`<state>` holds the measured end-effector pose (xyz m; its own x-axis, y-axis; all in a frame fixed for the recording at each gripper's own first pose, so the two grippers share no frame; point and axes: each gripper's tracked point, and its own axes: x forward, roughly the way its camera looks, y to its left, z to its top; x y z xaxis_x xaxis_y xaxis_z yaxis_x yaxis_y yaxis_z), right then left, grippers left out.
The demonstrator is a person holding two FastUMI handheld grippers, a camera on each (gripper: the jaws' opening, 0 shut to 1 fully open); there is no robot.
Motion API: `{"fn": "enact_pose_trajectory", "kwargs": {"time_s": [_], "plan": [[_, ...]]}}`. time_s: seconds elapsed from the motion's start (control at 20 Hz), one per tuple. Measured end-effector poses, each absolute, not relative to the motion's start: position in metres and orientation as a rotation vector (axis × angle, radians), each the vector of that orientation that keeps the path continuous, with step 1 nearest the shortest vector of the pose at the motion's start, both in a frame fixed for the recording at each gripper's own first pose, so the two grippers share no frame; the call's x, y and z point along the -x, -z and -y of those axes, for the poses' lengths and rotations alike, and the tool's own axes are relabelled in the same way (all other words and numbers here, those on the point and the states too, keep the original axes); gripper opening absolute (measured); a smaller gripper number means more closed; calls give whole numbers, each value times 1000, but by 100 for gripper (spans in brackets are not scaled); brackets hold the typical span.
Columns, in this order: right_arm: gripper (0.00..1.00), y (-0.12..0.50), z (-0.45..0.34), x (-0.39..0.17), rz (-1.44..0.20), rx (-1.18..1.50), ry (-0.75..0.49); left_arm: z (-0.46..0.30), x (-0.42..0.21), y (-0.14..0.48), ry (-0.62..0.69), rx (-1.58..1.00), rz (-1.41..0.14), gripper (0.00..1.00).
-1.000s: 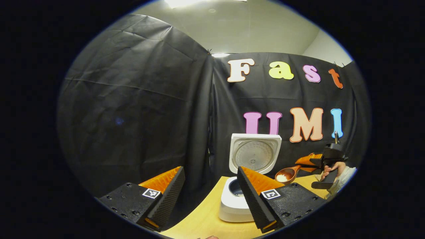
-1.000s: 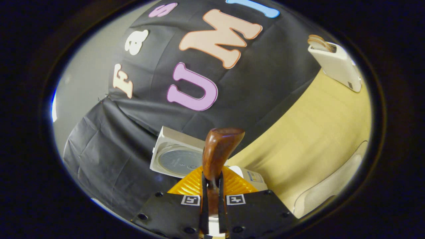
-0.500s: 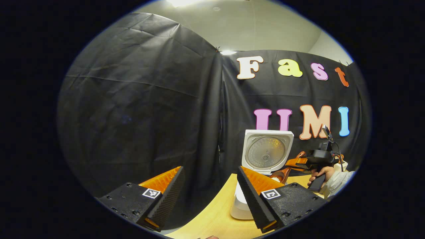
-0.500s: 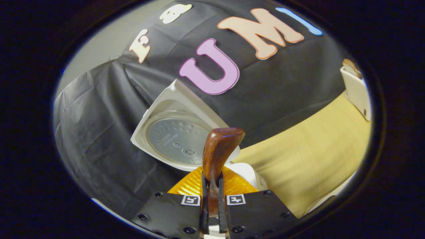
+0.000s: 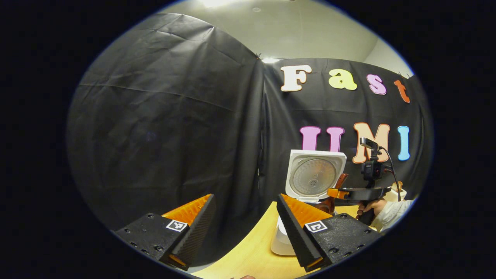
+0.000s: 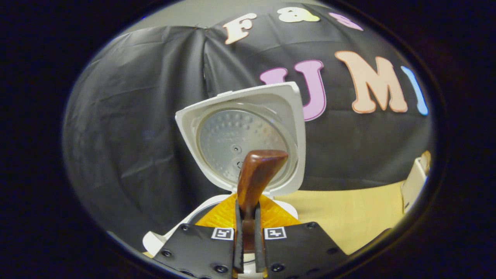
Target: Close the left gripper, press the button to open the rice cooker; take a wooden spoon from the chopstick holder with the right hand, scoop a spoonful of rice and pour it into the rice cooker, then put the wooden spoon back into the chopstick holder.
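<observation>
Two fingers of my right gripper [image 6: 248, 228] are clamped on the handle of the wooden spoon [image 6: 254, 182], one on each side. In the right gripper view the spoon's long axis runs straight out ahead along the fingers, and its brown far end rises in front of the raised lid [image 6: 242, 135] of the rice cooker [image 6: 162, 238]. I cannot see the bowl of the spoon from here, so I cannot say whether rice is in it.

The lid stands upright behind the white body, its round metal inner plate facing me. The cooker sits on the pale wooden table [image 6: 348, 215], and a white holder [image 6: 412, 182] stands at the table's far right edge.

In the left gripper view my left gripper [image 5: 246, 228] has its fingers spread wide apart with nothing between them, held back from the cooker [image 5: 281, 242]. Farther off, a hand [image 5: 368, 207] holds the right gripper level, pointing left beside the open lid [image 5: 316, 176], with the spoon [image 5: 341, 181] showing at its tip.

Small square black-and-white markers sit on both grippers; I cannot make out any brand or readable label on the cooker.
</observation>
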<state>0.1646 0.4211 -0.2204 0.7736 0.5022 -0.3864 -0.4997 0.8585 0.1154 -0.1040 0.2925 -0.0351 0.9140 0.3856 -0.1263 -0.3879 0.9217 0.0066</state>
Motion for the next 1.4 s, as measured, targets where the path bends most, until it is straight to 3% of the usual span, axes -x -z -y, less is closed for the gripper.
{"fn": "enact_pose_trajectory", "kwargs": {"time_s": [0.65,0.7,0.75,0.8,1.1,1.4], "plan": [[13,165,-453,-138,4,443,-705,-289,100,35,-391,21,-116,90],[15,161,-453,-135,8,428,-716,-288,99,34,-389,23,-115,97],[15,160,-452,-136,-5,398,-718,-287,98,34,-386,25,-115,90],[15,159,-449,-137,-33,356,-711,-286,96,33,-384,26,-114,94],[14,148,-406,-148,-247,4,-645,-271,68,19,-328,22,-82,91],[13,134,-324,-139,-362,-279,-532,-235,10,20,-200,25,-91,91]]}}
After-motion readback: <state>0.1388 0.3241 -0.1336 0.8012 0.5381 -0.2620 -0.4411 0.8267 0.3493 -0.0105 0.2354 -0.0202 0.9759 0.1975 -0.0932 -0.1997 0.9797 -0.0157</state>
